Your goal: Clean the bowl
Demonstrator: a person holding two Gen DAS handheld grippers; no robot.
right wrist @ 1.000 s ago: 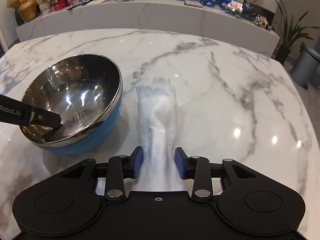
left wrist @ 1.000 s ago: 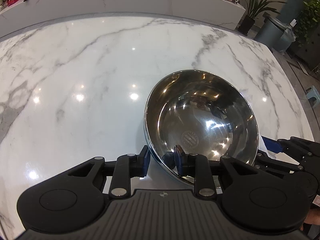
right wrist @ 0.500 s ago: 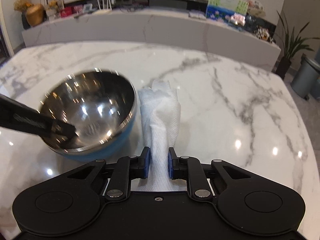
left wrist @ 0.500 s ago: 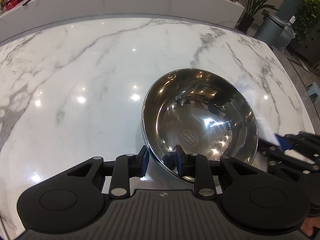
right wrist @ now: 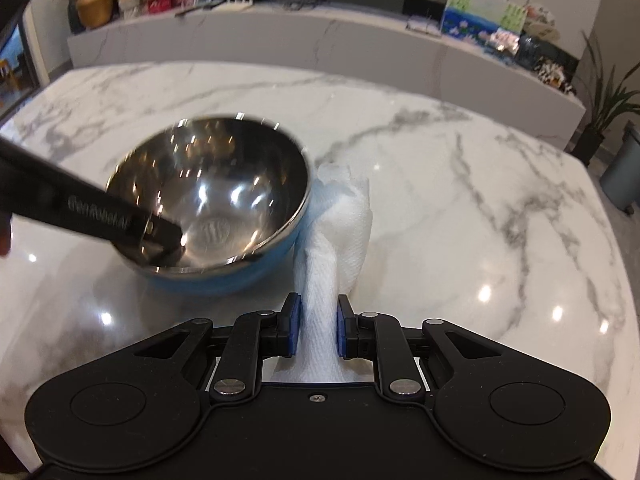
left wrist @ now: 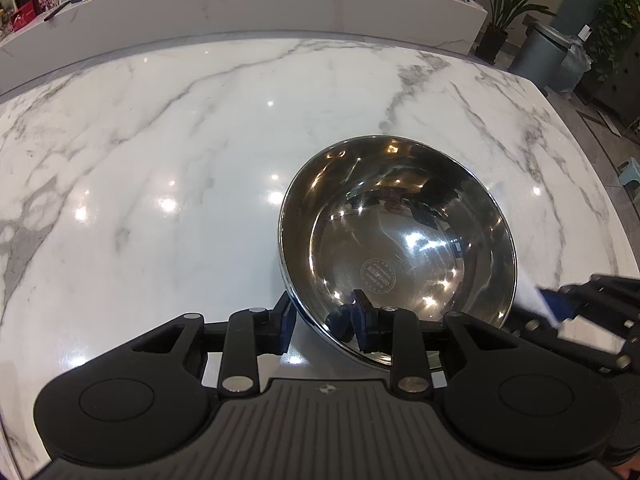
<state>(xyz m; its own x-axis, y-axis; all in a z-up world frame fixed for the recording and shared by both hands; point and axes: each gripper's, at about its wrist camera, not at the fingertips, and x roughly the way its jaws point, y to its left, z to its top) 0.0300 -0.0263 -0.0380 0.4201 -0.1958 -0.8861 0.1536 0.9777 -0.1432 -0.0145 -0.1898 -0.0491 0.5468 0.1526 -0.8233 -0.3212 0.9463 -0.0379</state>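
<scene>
- Left hand-held gripper (left wrist: 324, 326): jaws astride the near rim of the bowl (left wrist: 396, 248), one blue pad outside the wall, the other inside the basin. Jaws are easing apart at this moment; the rim sits between them, and I cannot tell whether the pads press on it.
- From the right wrist view, the left hand-held gripper's black finger (right wrist: 160, 232) reaches down over the bowl's left rim into the basin; the view is blurred there.
- Right hand-held gripper (right wrist: 318, 330): blue pads drawn in tight on a white paper towel (right wrist: 340, 232), pinching it to a narrow neck. Above the pads the towel fans out and stands up.
- The towel's upper part is right beside the bowl's right wall, seemingly touching it.
- Bowl: stainless steel inside, blue outside (right wrist: 224, 280), round stamp at the bottom of the basin. It stands upright on the white marble tabletop (left wrist: 160, 140), on the near right part as seen from the left wrist.
- In the left wrist view the right hand-held gripper and a strip of towel (left wrist: 532, 300) show at the right edge, just beside the bowl.
- Beyond the tabletop: a long white counter (right wrist: 280, 36) with small items, a potted plant (right wrist: 604, 108), a grey bin (left wrist: 544, 56).
</scene>
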